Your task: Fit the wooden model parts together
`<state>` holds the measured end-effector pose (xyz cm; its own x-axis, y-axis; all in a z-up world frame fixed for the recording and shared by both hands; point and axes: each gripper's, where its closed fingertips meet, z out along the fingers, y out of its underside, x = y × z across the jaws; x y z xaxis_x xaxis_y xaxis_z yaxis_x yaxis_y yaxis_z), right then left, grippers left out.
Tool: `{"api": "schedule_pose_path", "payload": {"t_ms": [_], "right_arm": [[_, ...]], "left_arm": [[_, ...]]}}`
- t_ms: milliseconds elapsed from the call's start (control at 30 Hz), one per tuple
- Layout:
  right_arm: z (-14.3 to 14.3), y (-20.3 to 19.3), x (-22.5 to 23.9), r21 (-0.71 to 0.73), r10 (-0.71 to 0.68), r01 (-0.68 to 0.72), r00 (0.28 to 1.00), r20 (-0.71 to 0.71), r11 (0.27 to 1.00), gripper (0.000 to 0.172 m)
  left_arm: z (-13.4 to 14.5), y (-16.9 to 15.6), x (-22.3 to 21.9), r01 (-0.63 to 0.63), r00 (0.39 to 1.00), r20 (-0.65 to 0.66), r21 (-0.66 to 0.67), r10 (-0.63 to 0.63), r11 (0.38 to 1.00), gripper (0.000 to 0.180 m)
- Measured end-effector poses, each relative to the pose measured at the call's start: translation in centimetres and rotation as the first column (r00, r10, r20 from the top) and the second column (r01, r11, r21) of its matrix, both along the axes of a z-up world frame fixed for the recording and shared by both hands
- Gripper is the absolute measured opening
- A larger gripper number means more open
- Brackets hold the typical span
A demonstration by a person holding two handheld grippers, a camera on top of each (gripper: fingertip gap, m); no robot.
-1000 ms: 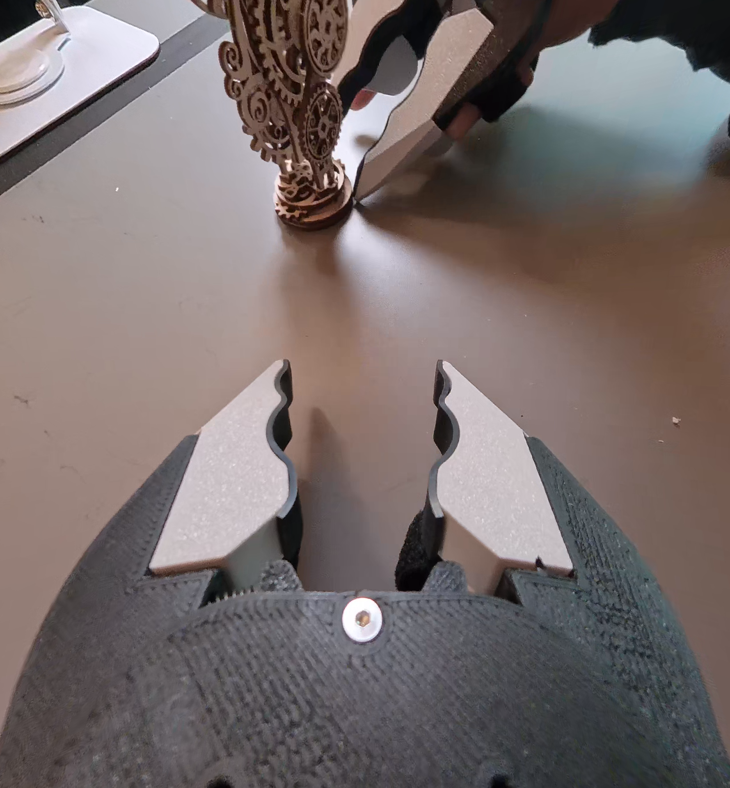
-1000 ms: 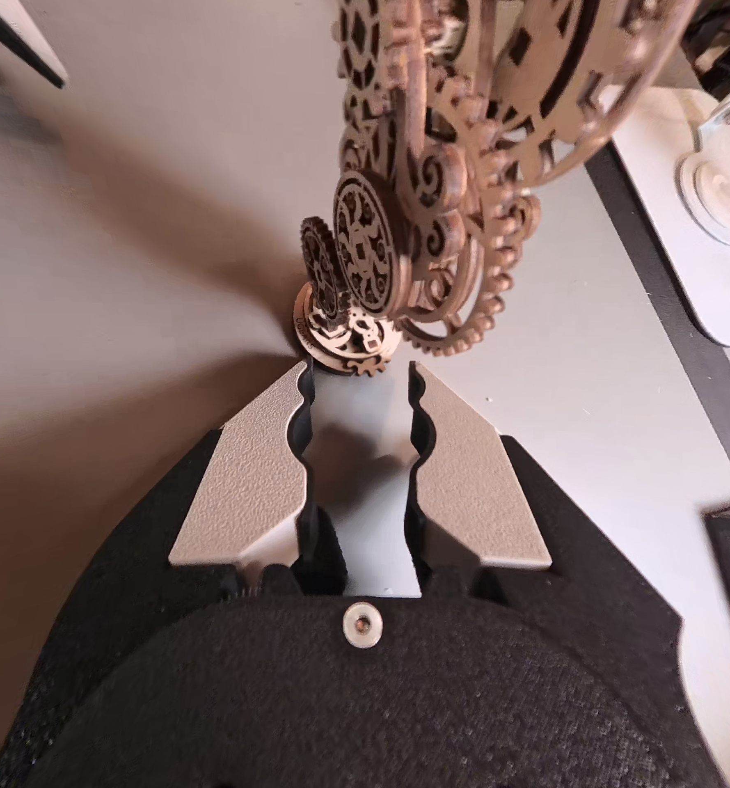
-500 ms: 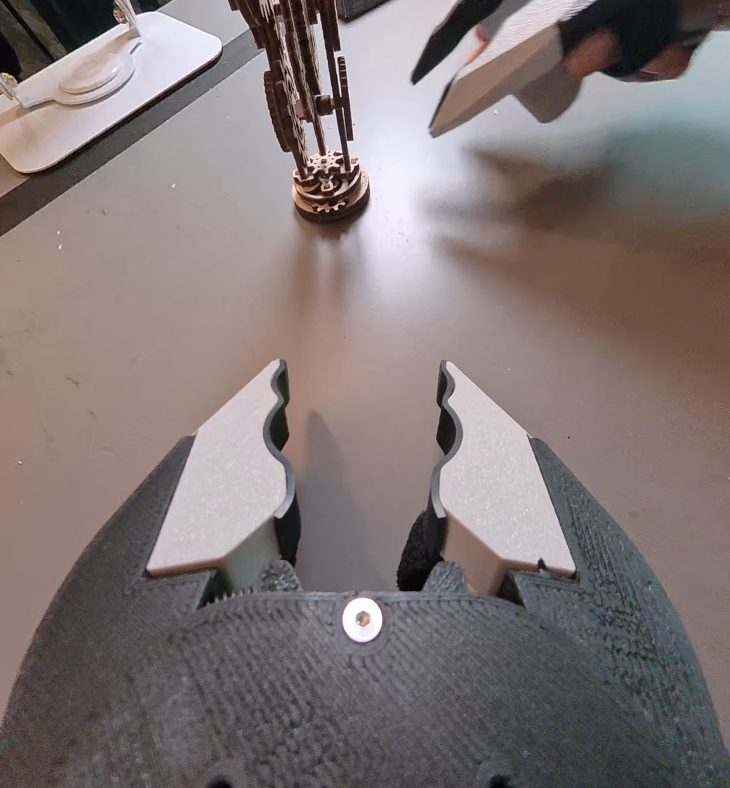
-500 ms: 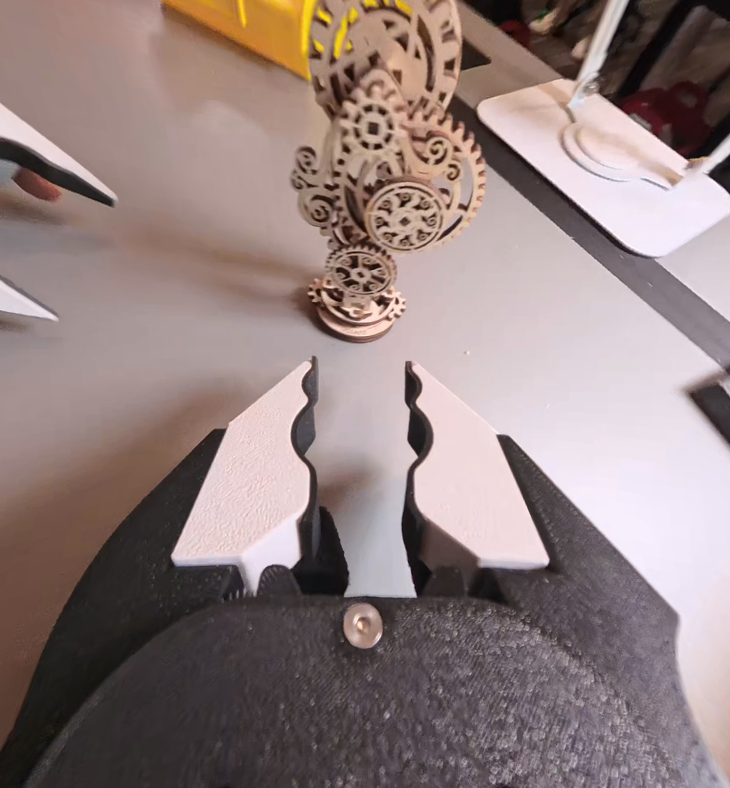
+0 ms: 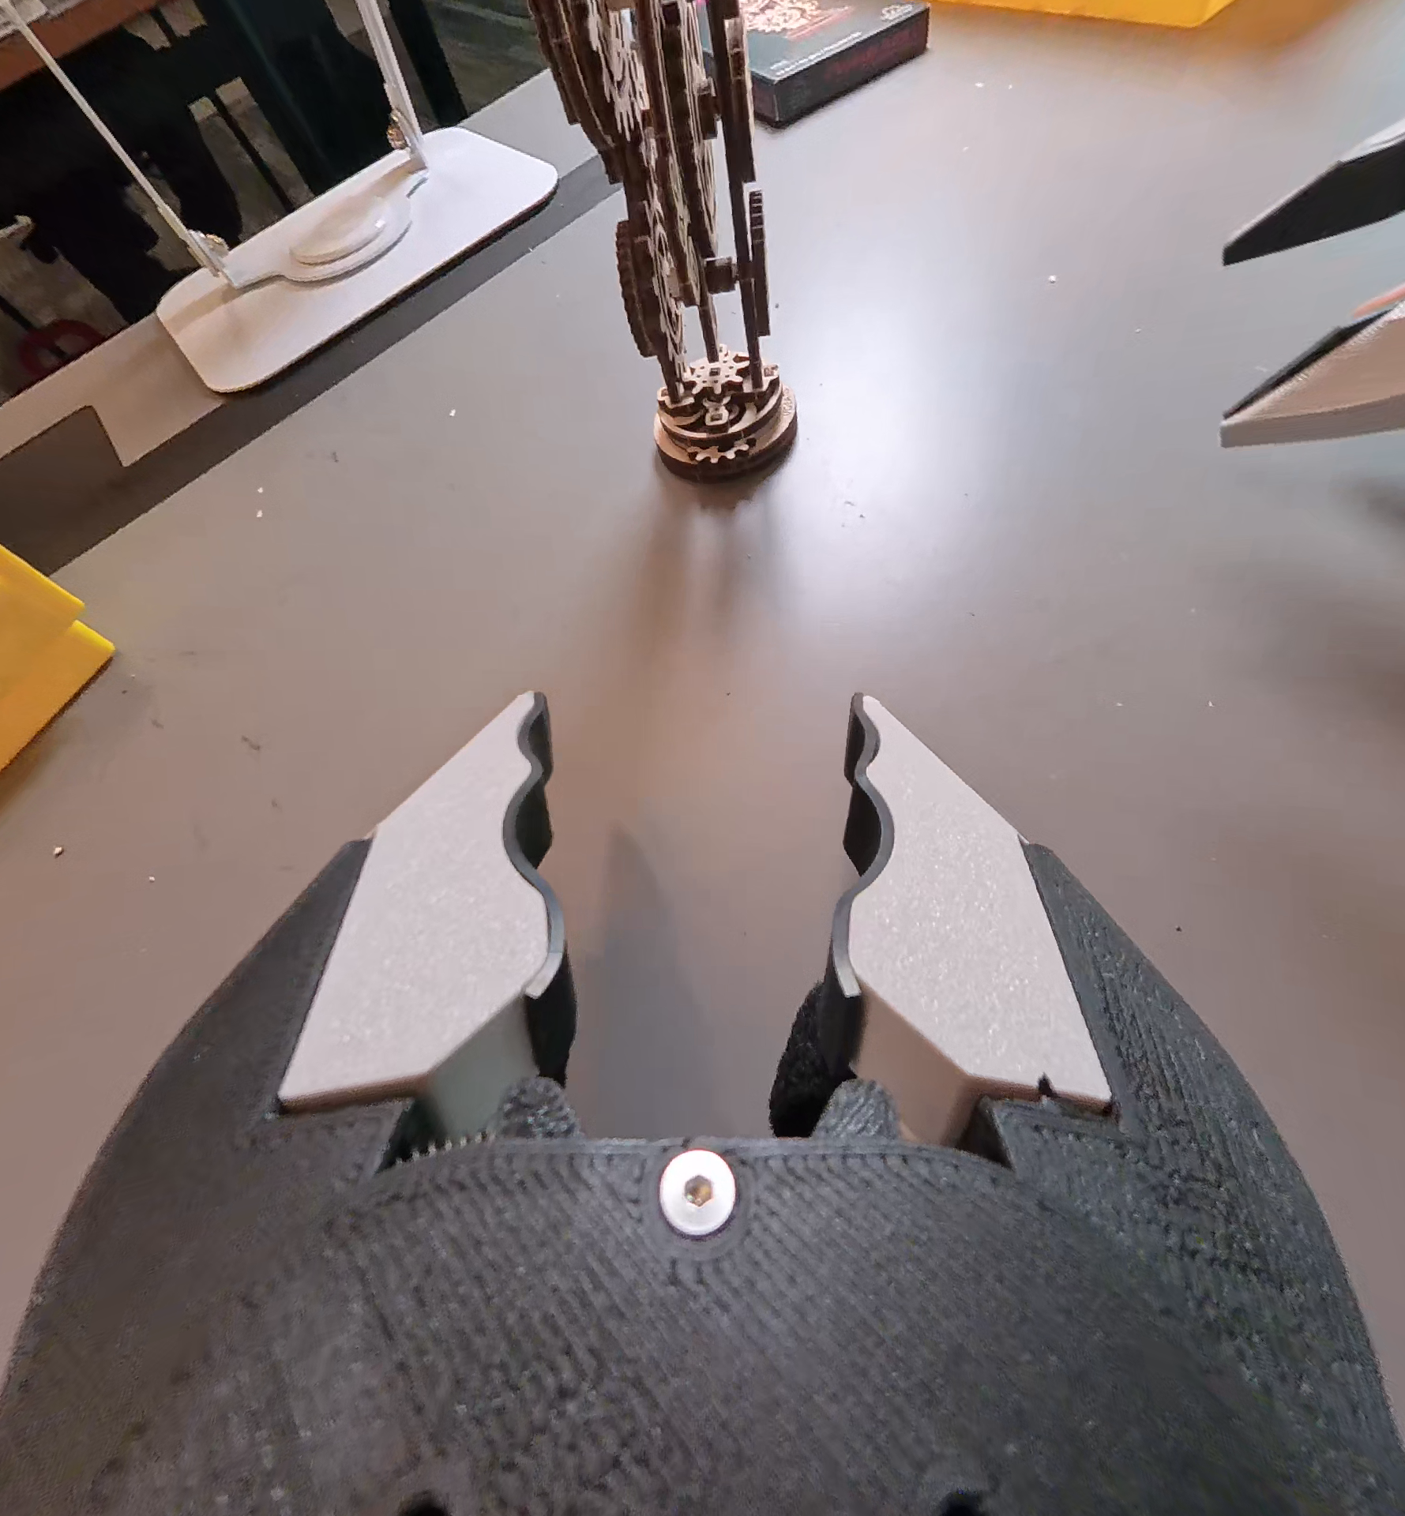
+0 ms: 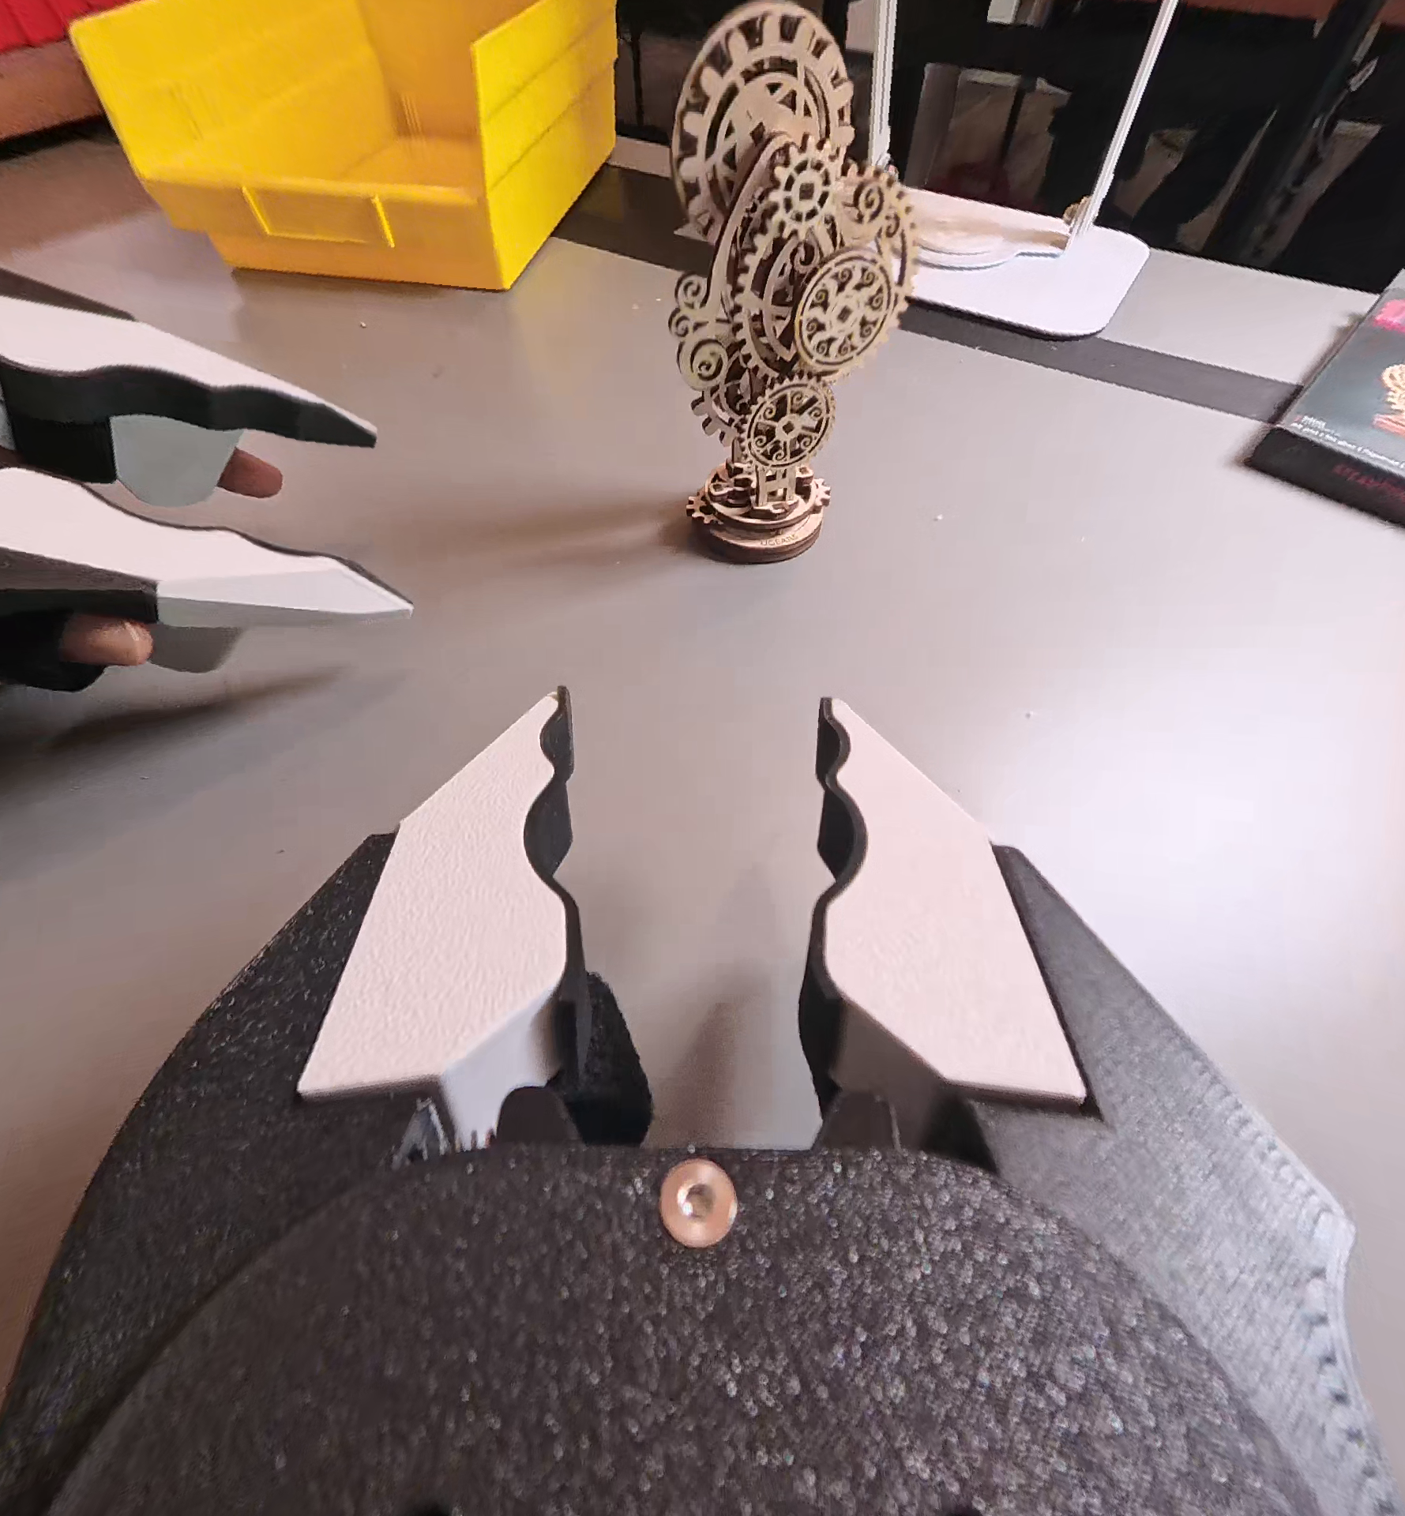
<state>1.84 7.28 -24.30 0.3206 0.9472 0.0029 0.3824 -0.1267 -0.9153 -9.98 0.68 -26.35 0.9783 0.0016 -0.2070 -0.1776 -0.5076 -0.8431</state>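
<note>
Grey fingers of the right gripper [image 6: 695, 705], a second ago almost touching the model's base and narrowly parted, are now seen spread wide with nothing between them, drawn well back. The left gripper [image 5: 699, 705] is likewise open and bare, also farther back than before. Ahead, the wooden gear model [image 6: 781, 328] is left standing upright on its round base on the smooth grey table [image 6: 1011, 738], untouched. Beyond it, a yellow bin [image 6: 371, 139], a white stand base [image 5: 354, 246] and a dark box [image 6: 1372, 410] are seen.
</note>
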Motion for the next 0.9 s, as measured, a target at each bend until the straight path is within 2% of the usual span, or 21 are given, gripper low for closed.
{"api": "schedule_pose_path", "payload": {"t_ms": [400,500,733,833,900], "right_arm": [[0.3,-0.2,0.5,0.016,-0.015,0.016,0.999,-0.046,1.0,0.061],[0.3,-0.5,0.5,0.01,0.013,-0.012,0.999,-0.045,1.0,0.061],[1.4,-1.1,1.0,0.025,0.171,-0.171,0.985,0.03,0.985,0.06],[2.8,-1.0,0.6,0.054,0.305,-0.311,0.948,0.091,0.949,0.06],[3.4,0.0,-0.5,0.126,0.373,-0.391,0.917,0.141,0.912,0.06]], "left_arm": [[1.4,0.6,0.1,-0.046,0.996,-0.075,0.079,0.052,0.996,0.065],[2.2,0.8,0.8,-0.043,0.998,-0.048,0.127,0.05,0.991,0.061],[3.2,1.2,2.2,-0.039,0.999,0.012,0.175,0.038,0.984,0.053],[3.5,1.4,2.6,-0.026,0.999,0.025,0.184,0.022,0.983,0.045],[3.4,1.5,2.9,-0.011,1.0,0.016,0.174,0.009,0.985,0.041]]}}
